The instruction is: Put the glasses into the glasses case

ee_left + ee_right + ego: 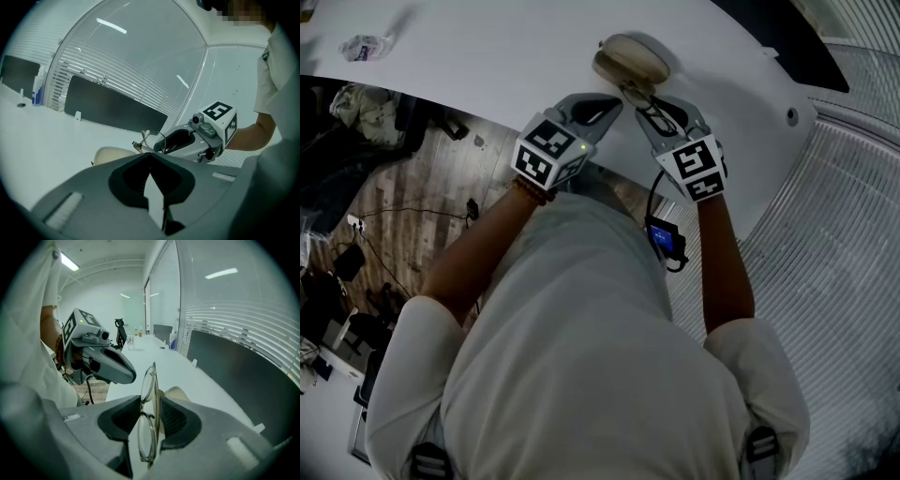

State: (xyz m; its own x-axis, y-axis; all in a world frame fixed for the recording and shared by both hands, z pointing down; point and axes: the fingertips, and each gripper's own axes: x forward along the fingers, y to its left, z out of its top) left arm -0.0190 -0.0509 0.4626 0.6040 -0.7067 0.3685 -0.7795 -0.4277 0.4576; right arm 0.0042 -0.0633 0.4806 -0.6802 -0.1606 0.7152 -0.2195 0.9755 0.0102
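Your white table point(487, 56) carries crumpled clear plastic point(366, 47), a dark partition panel point(112, 110) and a small bottle point(37, 90) near its left end, with wood floor point(422, 178) and loose cables point(394, 220) below, and an office chair point(121, 333) at the far end.

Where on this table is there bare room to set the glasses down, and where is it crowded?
Free: the white table between the plastic wrapper and the glasses case, and between the case and the round hole. Crowded: just before the case, where the left gripper and the right gripper, holding the glasses, meet.
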